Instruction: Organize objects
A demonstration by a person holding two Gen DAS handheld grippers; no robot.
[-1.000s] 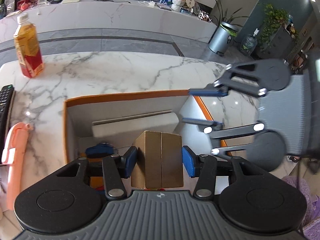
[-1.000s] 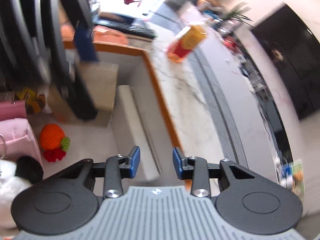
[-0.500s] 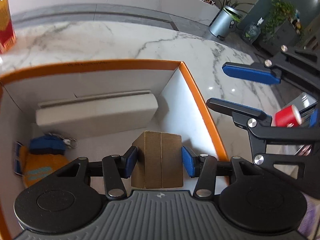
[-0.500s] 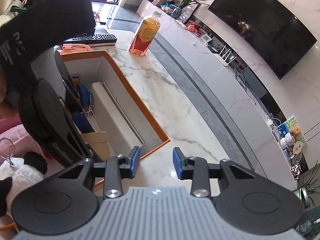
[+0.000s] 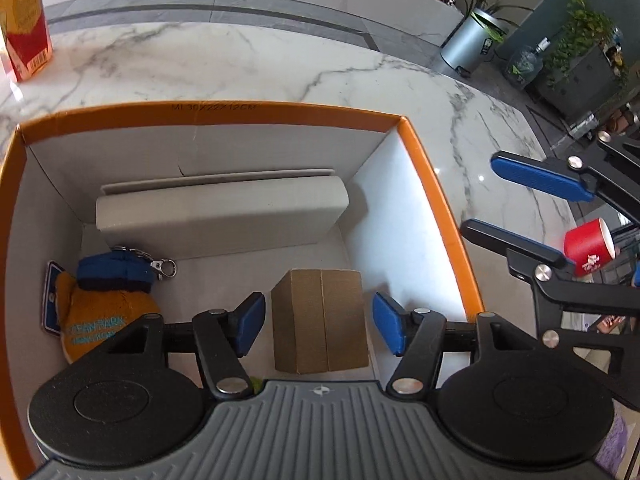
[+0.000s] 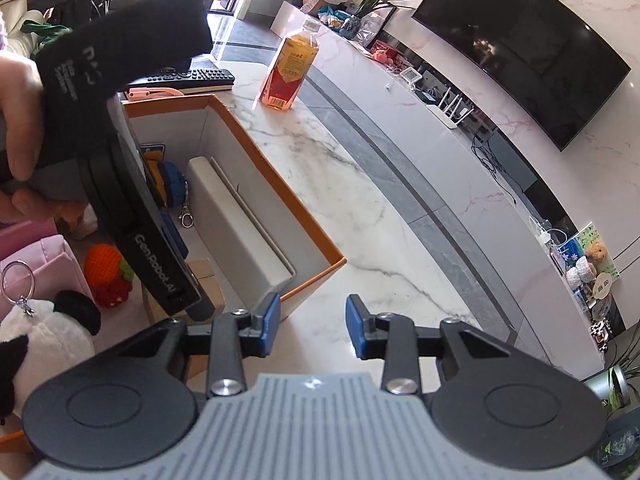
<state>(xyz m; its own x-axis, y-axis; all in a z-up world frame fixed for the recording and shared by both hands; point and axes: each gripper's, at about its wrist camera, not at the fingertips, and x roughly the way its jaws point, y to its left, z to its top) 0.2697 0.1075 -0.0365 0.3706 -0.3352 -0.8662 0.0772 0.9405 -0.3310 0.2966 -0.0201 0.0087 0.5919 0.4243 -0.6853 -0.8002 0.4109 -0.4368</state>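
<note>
Releasing step: left gripper (image 5: pixel 319 322) sits low inside the orange-rimmed white cardboard storage box (image 5: pixel 436 200), jaws spread wide, blue pads clear of the small brown cardboard carton (image 5: pixel 320 320) on both sides. Carton stands upright on the box floor between the pads, at about 5 o'clock of the box interior. Grey flat rectangular case (image 5: pixel 220 220) lies along the far wall at 12 o'clock; orange plush keychain with blue cap (image 5: pixel 104 304) at 9 o'clock. Right gripper (image 6: pixel 313 326) hovers over the white marble tabletop (image 6: pixel 360 240) just outside the box corner, jaws moderately apart, holding nothing.

Next move, as I judge it: lift the left gripper straight out without clipping the carton, then go for another loose item, maybe the red paper cup (image 5: pixel 588 248) at 3 o'clock.

Versus half a second back: left pads clamped the carton then, now they are off it; right gripper is about where it was.
</note>
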